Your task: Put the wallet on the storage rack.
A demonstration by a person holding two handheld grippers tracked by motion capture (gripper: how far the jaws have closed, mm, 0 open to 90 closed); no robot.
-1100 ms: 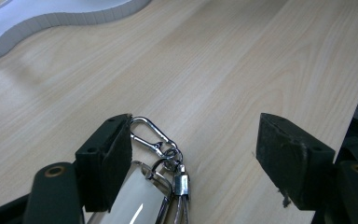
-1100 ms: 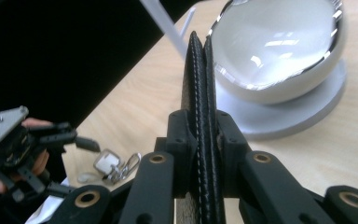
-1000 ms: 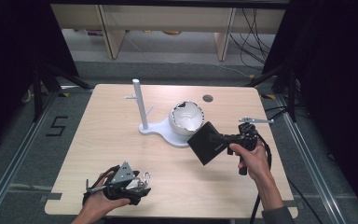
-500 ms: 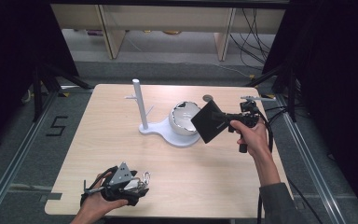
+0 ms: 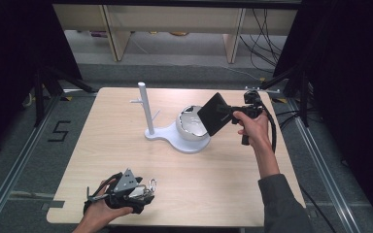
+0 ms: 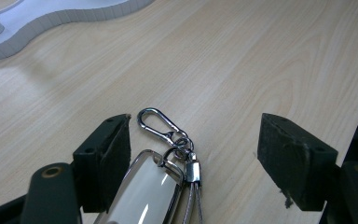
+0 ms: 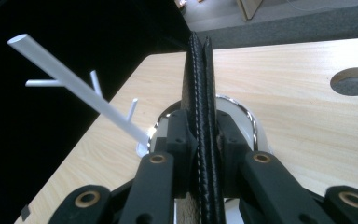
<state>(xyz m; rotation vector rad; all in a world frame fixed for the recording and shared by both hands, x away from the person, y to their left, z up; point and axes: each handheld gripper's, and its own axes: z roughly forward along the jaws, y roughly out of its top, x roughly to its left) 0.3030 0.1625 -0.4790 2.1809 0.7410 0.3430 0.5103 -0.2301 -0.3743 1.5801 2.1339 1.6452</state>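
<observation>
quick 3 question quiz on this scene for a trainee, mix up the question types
1. True or false: the right gripper has its jaws shut on the black wallet.
2. Multiple choice: the key fob with the carabiner lies (A) inside the bowl, (B) on the table between the left gripper's open jaws, (C) hung on the white stand.
3. Fill in: the white stand shares its base with a ____ beside the post.

Key: 1 true. 2 B. 3 bowl.
</observation>
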